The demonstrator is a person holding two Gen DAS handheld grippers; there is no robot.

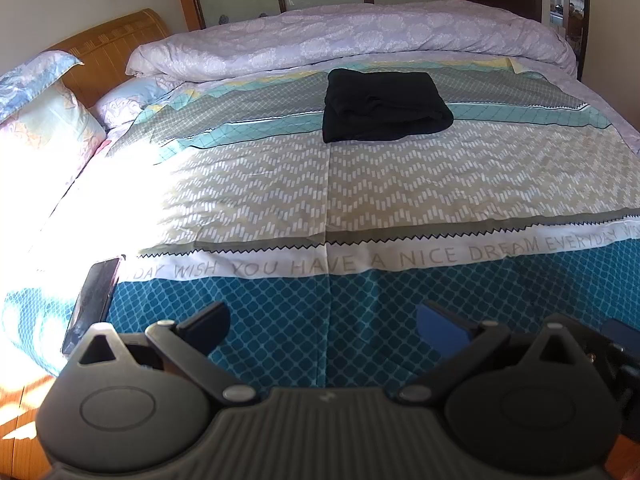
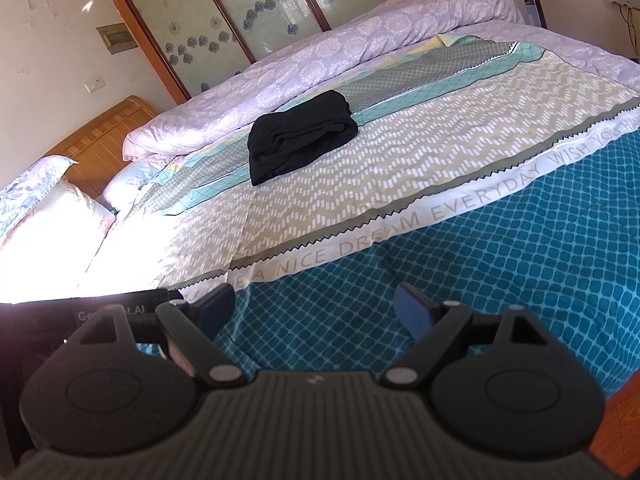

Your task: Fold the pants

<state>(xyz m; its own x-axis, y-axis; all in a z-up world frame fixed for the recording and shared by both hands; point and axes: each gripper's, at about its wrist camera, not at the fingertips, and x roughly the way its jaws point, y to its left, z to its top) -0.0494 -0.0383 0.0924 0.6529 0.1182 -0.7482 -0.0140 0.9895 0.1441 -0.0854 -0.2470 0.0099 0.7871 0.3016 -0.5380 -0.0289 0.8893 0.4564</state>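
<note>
Black pants (image 1: pixel 384 106) lie folded into a compact thick rectangle on the patterned bedspread, toward the far side of the bed. They also show in the right wrist view (image 2: pixel 300 136), up and left of centre. My left gripper (image 1: pixel 322 322) is open and empty, held over the teal front part of the bedspread, well short of the pants. My right gripper (image 2: pixel 314 306) is open and empty too, over the same teal band, far from the pants.
A dark phone (image 1: pixel 94 304) lies at the bed's front left edge. A rolled lilac duvet (image 1: pixel 352 36) lies behind the pants. Pillows (image 1: pixel 40 120) and a wooden headboard (image 1: pixel 116 48) are at the left. The other gripper's body (image 2: pixel 120 312) sits at the right view's lower left.
</note>
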